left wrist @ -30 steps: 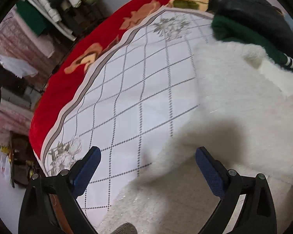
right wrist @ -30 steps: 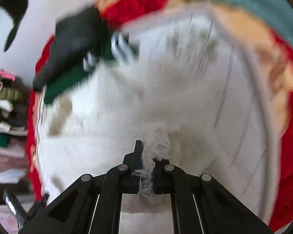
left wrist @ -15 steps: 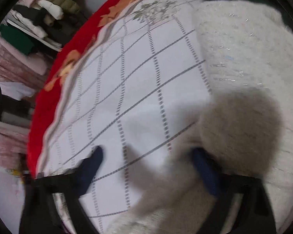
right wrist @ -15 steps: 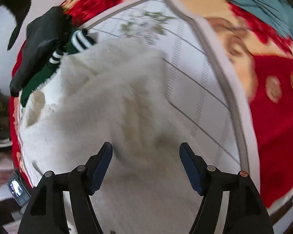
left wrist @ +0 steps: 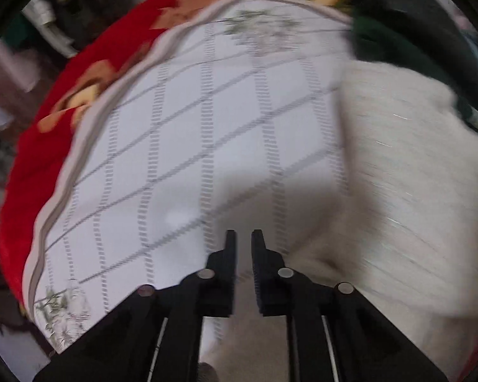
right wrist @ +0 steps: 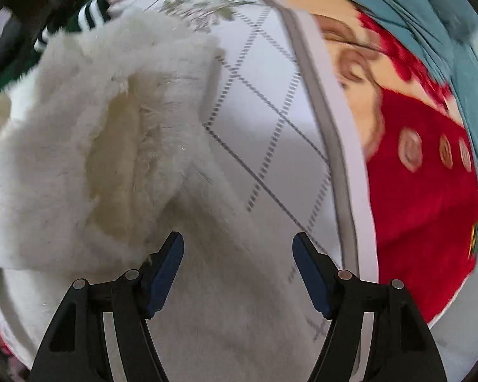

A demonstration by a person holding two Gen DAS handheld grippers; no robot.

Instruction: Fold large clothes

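A fluffy white sweater (right wrist: 89,146) lies crumpled on the checked white bedspread (right wrist: 271,121). My right gripper (right wrist: 237,245) hangs open straight above a flat part of the sweater, and nothing sits between its blue pads. In the left wrist view the sweater (left wrist: 408,191) fills the right side. The jaws of my left gripper (left wrist: 242,242) are closing, with a narrow gap left. They stand over the bedspread (left wrist: 207,146) beside the sweater's left edge. I see no cloth between the fingertips; this view is blurred by motion.
A dark green and black garment (left wrist: 408,25) lies beyond the sweater, its striped cuff (right wrist: 89,16) showing. A red flowered blanket (left wrist: 47,146) borders the bedspread, with a teal cloth (right wrist: 436,25) at the far right. Piled clothes (left wrist: 54,9) lie off the bed.
The right gripper let go of the white cloth, opened wide and sank toward the sweater. The left gripper's jaws went from wide open to nearly shut as it shifted left off the sweater's edge.
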